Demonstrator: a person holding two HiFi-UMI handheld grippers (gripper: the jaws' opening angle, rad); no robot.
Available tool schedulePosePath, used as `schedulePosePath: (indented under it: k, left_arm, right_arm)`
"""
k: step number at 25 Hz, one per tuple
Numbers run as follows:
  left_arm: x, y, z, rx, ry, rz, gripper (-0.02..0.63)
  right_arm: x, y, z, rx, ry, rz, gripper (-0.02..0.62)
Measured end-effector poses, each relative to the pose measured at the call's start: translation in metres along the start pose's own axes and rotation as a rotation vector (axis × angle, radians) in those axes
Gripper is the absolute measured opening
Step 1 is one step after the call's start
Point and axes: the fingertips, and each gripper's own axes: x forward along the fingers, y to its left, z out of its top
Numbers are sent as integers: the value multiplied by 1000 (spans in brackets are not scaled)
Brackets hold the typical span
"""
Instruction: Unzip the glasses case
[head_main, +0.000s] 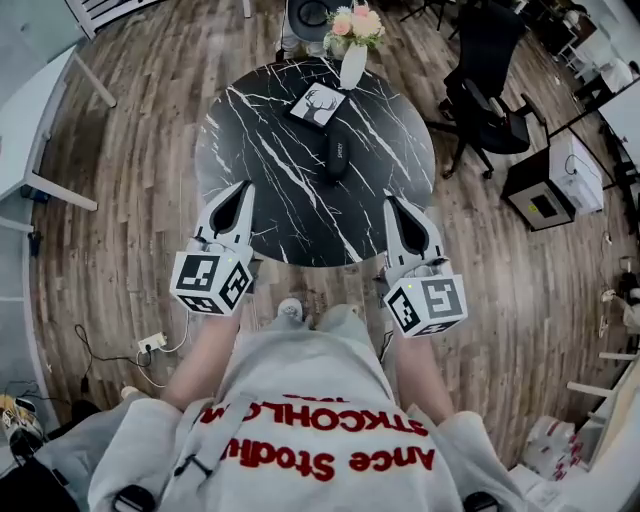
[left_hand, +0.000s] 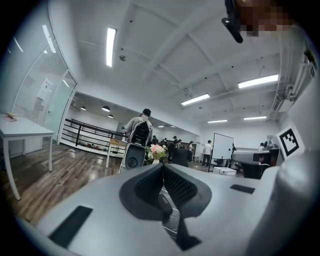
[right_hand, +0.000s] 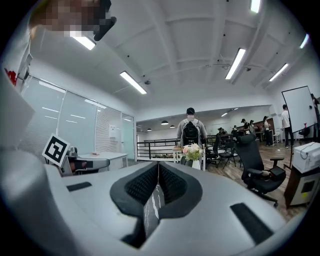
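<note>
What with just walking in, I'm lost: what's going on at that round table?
A person stands at the round black table holding a gripper in each hand. The left gripper and right gripper hover over its near edge, jaws shut, both empty. The black glasses case lies untouched near the table's middle, so unzipping has not begun.

Red lettering in two lines was seen upside down on the sweatshirt (head_main: 300, 372), but it could not be read with certainty. Small white print was seen on the case (head_main: 337, 157), too small to be read. Black-and-white square markers were borne by the left cube (head_main: 210, 283) and the right cube (head_main: 428, 304). A deer figure was shown on the card (head_main: 318, 104).
</note>
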Motion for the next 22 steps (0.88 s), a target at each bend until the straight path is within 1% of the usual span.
schedulePosePath:
  k: [5,11,18,22]
  left_arm:
    - [22,18,-15,-37,45,-6,9]
    - [52,33,-25,-45,68,12,9]
    - [104,49,-21,-67,57,53,9]
    - [142,55,-28,-72,71,94,9]
  right_arm:
    - [22,-12,-15,-1,58,-31,17]
    - [60,-41,-23,17,77,-43,17]
    - [127,-67,-16,-23,77,55,17]
    - [160,-94,-26,-2,97,107,17]
